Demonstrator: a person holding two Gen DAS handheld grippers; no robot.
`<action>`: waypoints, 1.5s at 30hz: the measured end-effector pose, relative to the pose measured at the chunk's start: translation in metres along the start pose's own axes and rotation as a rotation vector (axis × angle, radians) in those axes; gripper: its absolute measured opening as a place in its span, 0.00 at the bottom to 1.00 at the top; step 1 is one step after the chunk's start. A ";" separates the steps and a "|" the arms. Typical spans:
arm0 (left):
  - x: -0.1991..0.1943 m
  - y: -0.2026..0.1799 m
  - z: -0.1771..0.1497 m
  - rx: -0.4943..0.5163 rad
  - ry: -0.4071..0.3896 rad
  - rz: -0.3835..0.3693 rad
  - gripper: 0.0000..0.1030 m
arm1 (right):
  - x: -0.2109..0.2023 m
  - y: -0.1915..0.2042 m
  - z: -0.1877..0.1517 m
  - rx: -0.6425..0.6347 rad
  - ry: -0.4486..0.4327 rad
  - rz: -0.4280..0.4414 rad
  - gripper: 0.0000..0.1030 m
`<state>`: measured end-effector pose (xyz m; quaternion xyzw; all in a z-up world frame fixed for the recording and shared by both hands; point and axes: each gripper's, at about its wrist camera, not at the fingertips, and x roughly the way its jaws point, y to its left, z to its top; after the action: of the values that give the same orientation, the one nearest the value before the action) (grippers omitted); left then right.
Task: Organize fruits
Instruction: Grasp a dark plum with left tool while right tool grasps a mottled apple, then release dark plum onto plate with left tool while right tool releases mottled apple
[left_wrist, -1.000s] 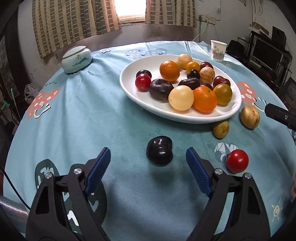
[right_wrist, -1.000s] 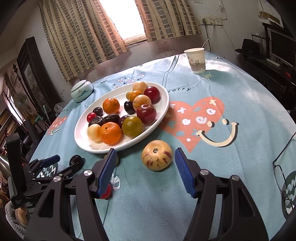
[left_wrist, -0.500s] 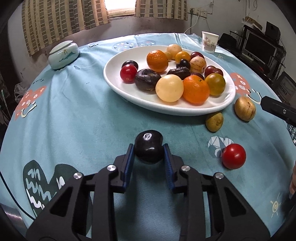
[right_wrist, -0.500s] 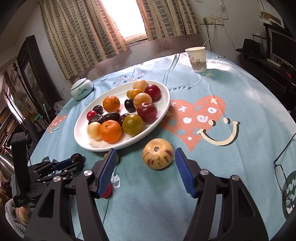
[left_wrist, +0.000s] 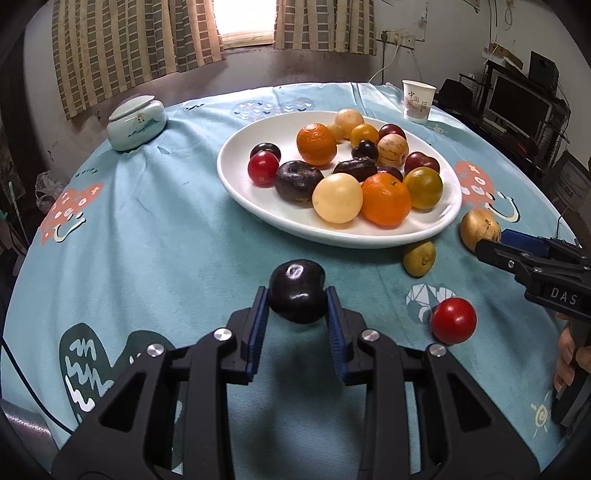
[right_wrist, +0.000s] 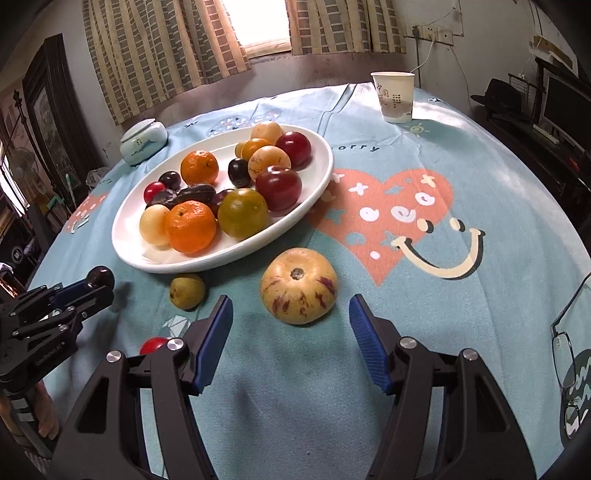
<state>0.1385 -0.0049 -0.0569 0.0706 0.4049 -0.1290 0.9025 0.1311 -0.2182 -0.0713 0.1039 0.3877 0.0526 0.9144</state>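
Note:
My left gripper (left_wrist: 296, 308) is shut on a dark plum (left_wrist: 297, 291) and holds it a little above the blue tablecloth, short of the white plate (left_wrist: 255, 201) of several fruits. It also shows in the right wrist view (right_wrist: 96, 279). My right gripper (right_wrist: 291, 323) is open, its blue pads either side of a yellow striped melon-like fruit (right_wrist: 298, 285) lying on the cloth. A small olive-green fruit (right_wrist: 187, 290) and a red tomato (left_wrist: 453, 320) lie loose by the plate's near rim.
A paper cup (right_wrist: 394, 96) stands at the far right. A pale lidded ceramic jar (left_wrist: 135, 122) stands at the far left. Glasses (right_wrist: 569, 350) lie at the right table edge. Shelves and a monitor stand beyond the table on the right.
My left gripper went forward around the dark plum, shut on it and has lifted it slightly. My right gripper has stayed open, creeping a little closer to the striped fruit.

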 end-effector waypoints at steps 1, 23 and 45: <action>0.000 0.000 0.000 0.001 0.001 0.000 0.30 | 0.001 0.001 0.001 -0.005 -0.002 -0.004 0.63; 0.015 -0.004 -0.005 0.031 0.048 0.026 0.31 | 0.012 0.000 0.003 -0.016 0.037 0.011 0.48; -0.055 -0.011 0.076 0.004 -0.251 0.164 0.30 | -0.092 0.021 0.071 -0.038 -0.302 0.126 0.43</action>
<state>0.1545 -0.0233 0.0339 0.0888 0.2815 -0.0634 0.9533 0.1185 -0.2245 0.0456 0.1174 0.2377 0.1009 0.9589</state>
